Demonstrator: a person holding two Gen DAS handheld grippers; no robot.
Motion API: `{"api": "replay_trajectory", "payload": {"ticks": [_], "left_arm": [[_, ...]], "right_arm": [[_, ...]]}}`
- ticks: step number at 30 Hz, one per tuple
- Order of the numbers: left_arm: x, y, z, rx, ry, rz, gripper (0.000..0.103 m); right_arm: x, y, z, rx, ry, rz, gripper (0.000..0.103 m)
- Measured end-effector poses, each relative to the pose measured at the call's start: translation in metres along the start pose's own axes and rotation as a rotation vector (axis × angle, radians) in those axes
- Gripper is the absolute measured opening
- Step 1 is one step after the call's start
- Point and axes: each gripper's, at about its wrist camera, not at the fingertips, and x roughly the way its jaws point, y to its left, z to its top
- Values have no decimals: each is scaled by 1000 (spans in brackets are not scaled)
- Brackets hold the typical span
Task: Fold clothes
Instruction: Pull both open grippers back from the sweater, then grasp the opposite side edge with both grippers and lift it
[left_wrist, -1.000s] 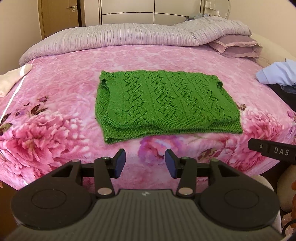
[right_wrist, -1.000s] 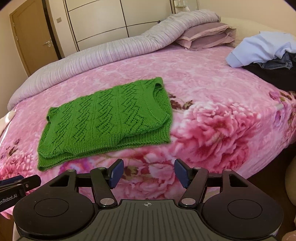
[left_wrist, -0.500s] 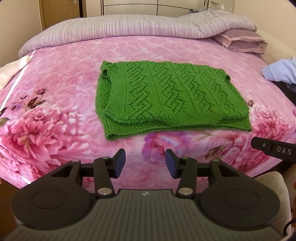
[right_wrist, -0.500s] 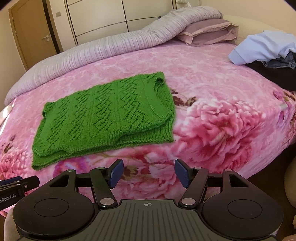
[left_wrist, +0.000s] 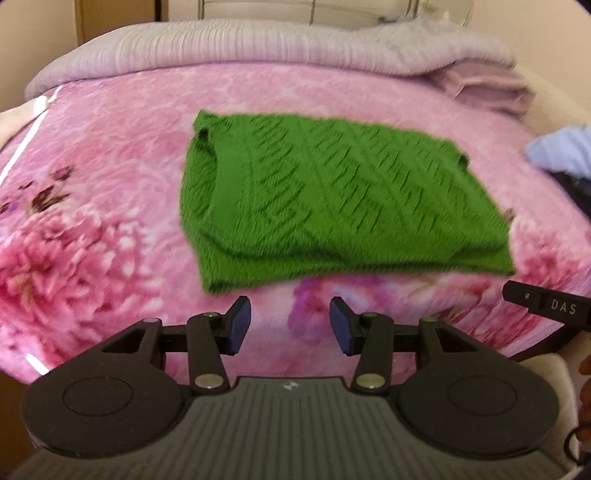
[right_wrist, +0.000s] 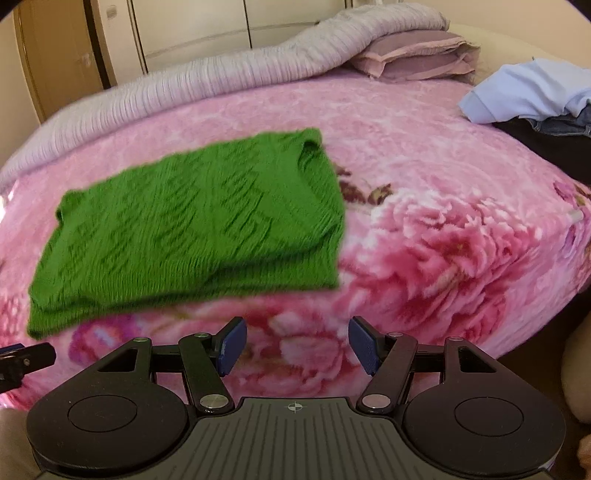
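A green knitted sweater (left_wrist: 332, 195) lies folded in a flat rectangle on the pink flowered bedspread (left_wrist: 103, 155). In the right wrist view the same sweater (right_wrist: 192, 225) sits left of centre. My left gripper (left_wrist: 290, 319) hovers just short of the sweater's near edge, its jaws closing slightly with nothing between them. My right gripper (right_wrist: 297, 341) hangs open and empty over the bedspread (right_wrist: 424, 229), below the sweater's near right corner. Part of the other gripper shows at the edge of each view.
A lilac quilt (right_wrist: 229, 74) and pillows (right_wrist: 417, 55) lie along the far side of the bed. A pale blue garment (right_wrist: 524, 88) with jeans and dark cloth is piled at the right edge. Wardrobe doors and a wooden door stand behind.
Both grippers have come forward and down toward the bed, so the sweater looks larger and nearer. The sweater itself has not shifted.
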Motion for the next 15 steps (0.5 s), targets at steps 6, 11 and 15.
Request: {"api": "replay_trajectory", "payload": {"ticks": [6, 11, 15], "left_arm": [[4, 25, 20, -26, -70, -67, 27], [20, 44, 34, -88, -74, -139, 18], [38, 50, 38, -91, -57, -150, 16]], "right_arm": [[10, -70, 22, 352, -44, 209, 65], [43, -109, 29, 636, 7, 394, 65], [67, -115, 34, 693, 52, 417, 64]]}}
